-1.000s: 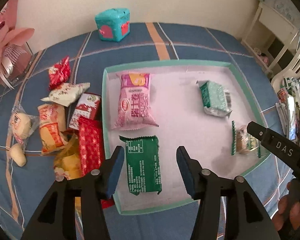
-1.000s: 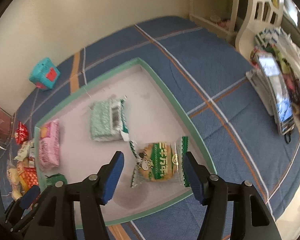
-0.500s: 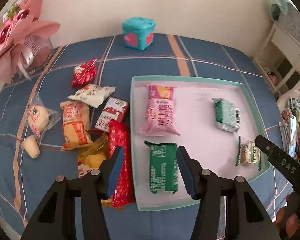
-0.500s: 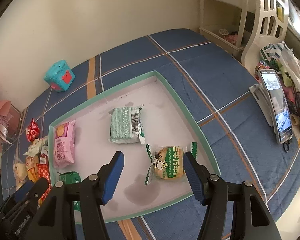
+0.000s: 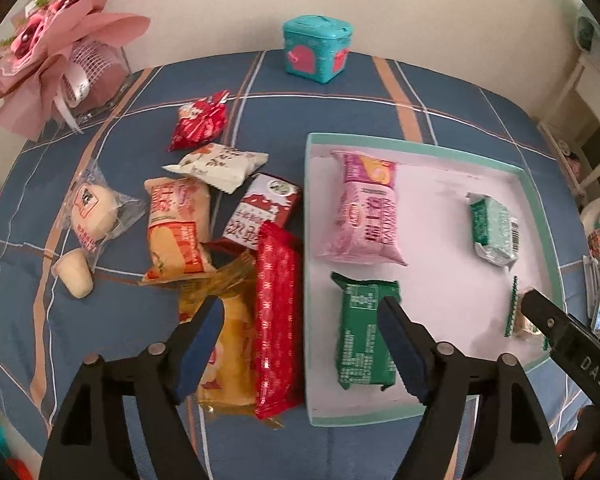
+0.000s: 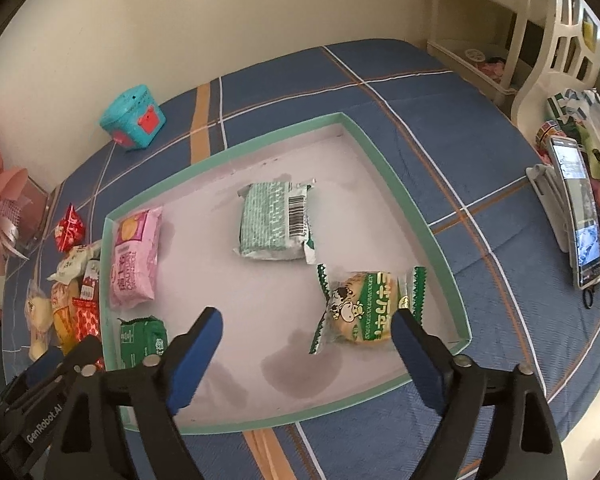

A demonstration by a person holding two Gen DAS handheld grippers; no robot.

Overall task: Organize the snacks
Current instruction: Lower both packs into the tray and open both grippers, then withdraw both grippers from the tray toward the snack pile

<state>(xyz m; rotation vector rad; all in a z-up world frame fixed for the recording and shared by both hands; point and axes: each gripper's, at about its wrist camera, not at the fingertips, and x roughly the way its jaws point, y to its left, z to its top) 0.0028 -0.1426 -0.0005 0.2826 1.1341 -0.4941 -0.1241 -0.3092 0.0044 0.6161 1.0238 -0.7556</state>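
A teal-rimmed tray (image 5: 538, 208) (image 6: 432, 228) holds a pink pack (image 5: 366, 210), a dark green pack (image 5: 364, 332), a pale green pack (image 6: 274, 222) and a green-wrapped cookie (image 6: 360, 312). Loose snacks lie left of the tray: a long red pack (image 5: 278, 312), a yellow pack (image 5: 228, 356), an orange pack (image 5: 176, 226), a red-white pack (image 5: 262, 210), a white pack (image 5: 216, 162), a small red bag (image 5: 198, 120) and buns (image 5: 92, 212). My left gripper (image 5: 300, 348) is open and empty over the long red pack. My right gripper (image 6: 304, 356) is open and empty above the tray's near part.
A teal box (image 5: 318, 50) stands at the back by the wall. A pink bouquet (image 5: 56, 60) is at the far left. A phone on a stand (image 6: 578, 208) and clutter sit off the right edge of the blue checked cloth (image 6: 380, 92).
My left gripper has moved left and back, from over the dark green pack to over the long red pack. My right gripper has drawn back from the cookie.
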